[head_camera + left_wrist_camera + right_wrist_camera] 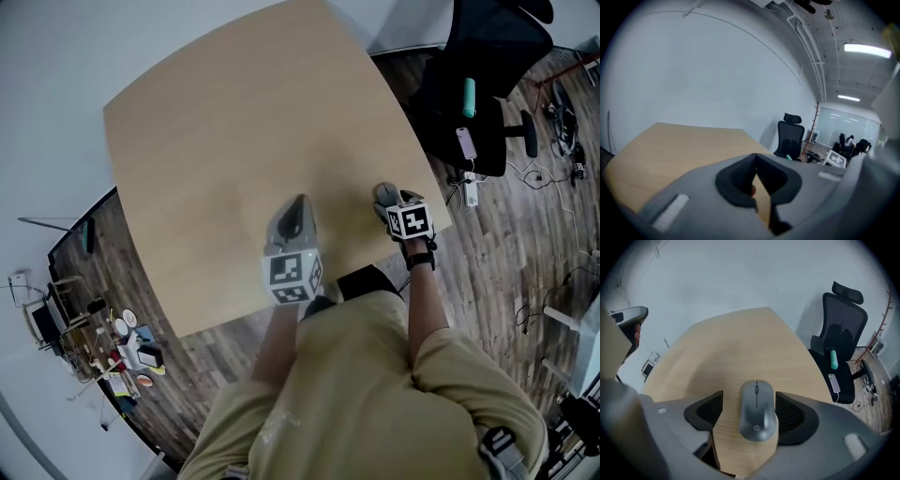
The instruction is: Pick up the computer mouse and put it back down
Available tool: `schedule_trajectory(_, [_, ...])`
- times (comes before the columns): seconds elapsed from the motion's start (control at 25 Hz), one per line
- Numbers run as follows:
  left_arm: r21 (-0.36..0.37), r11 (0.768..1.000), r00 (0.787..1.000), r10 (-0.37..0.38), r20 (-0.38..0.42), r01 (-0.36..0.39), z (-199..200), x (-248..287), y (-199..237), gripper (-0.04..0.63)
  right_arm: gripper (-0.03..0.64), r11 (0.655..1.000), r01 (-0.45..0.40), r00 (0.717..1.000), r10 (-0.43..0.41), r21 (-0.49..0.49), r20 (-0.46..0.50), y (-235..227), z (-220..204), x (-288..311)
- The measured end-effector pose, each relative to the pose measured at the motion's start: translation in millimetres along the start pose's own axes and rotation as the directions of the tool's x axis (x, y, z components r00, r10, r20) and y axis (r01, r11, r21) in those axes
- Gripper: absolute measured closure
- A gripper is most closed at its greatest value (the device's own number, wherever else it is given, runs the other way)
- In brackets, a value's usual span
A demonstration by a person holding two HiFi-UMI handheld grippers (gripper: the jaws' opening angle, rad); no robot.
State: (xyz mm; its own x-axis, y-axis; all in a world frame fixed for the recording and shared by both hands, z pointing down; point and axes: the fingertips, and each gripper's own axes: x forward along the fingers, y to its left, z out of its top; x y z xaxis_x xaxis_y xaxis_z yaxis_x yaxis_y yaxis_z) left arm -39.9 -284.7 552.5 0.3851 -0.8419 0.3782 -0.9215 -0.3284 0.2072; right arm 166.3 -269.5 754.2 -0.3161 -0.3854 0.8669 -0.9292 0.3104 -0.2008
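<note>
A grey computer mouse (pixel 757 411) lies flat on the light wooden table (pixel 740 343), near its front right corner. My right gripper (pixel 749 400) points steeply down over the mouse with its jaws wide apart on either side of it. There is a clear gap at the left pad (pixel 710 411), while the right pad (pixel 790 413) sits close to the mouse's side. In the head view the right gripper (pixel 384 195) hides the mouse. My left gripper (pixel 298 203) hovers over the table (pixel 234 112) to the left. Its tips meet with nothing between them (pixel 754 157).
A black office chair (pixel 478 84) stands just past the table's right edge, with a teal object (pixel 469 97) and a phone (pixel 466 142) on its seat. A power strip (pixel 472 192) and cables lie on the wooden floor. Clutter (pixel 122 347) sits on the floor at the left.
</note>
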Motion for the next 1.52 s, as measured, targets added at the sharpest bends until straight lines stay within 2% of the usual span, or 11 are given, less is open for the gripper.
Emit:
schedule_trajectory(0.24, [-0.021, 0.999, 0.998, 0.039, -0.055, -0.04, -15.4, 8.7, 9.1, 0.592, 0.272, 0.999, 0.05, 0.996, -0.049, 0.002, -0.072, -18.7, -7.3, 20.8])
schedule_trajectory(0.48, [-0.031, 0.997, 0.997, 0.063, -0.051, -0.065, -13.2, 6.7, 17.8, 0.592, 0.313, 0.995, 0.098, 0.988, -0.099, -0.015, -0.121, -23.4, -7.5, 28.1])
schedule_trajectory(0.64, [-0.036, 0.996, 0.997, 0.074, -0.038, -0.076, -9.2, 2.2, 21.3, 0.592, 0.323, 0.994, 0.11, 0.986, -0.112, -0.025, -0.119, -19.0, -6.9, 25.7])
schedule_trajectory(0.76, [-0.037, 0.996, 0.996, 0.085, -0.019, -0.086, -0.5, -1.7, 23.2, 0.592, 0.324, 0.996, 0.087, 0.994, -0.089, -0.033, -0.06, -5.2, 6.5, 14.7])
schedule_trajectory(0.88, [-0.037, 0.995, 0.995, 0.098, 0.01, -0.098, 12.4, -9.0, 28.3, 0.592, 0.324, 0.998, 0.039, 0.998, -0.037, -0.057, 0.049, 21.3, 35.4, -0.7])
schedule_trajectory(1.0, [-0.032, 0.994, 0.993, 0.109, 0.048, -0.108, 30.0, -15.7, 34.7, 0.592, 0.324, 0.995, 0.001, 0.983, 0.017, -0.097, 0.185, 50.9, 80.5, -24.0])
schedule_trajectory(1.12, [-0.025, 0.993, 0.988, 0.12, 0.098, -0.118, 53.8, -24.9, 42.4, 0.592, 0.324, 0.989, -0.014, 0.944, 0.062, -0.147, 0.325, 82.3, 130.9, -57.7])
schedule_trajectory(1.2, [-0.021, 0.992, 0.982, 0.127, 0.137, -0.126, 71.3, -33.0, 47.0, 0.592, 0.324, 0.984, -0.017, 0.904, 0.091, -0.179, 0.417, 102.8, 161.3, -84.2])
schedule_trajectory(1.36, [0.0, 0.99, 0.967, 0.139, 0.214, -0.142, 104.2, -53.6, 50.3, 0.592, 0.325, 0.972, -0.012, 0.802, 0.149, -0.234, 0.578, 140.2, 203.8, -141.0])
schedule_trajectory(1.52, [0.023, 0.986, 0.951, 0.151, 0.271, -0.163, 128.4, -72.9, 51.2, 0.592, 0.325, 0.966, 0.001, 0.693, 0.184, -0.257, 0.697, 170.0, 224.0, -191.7])
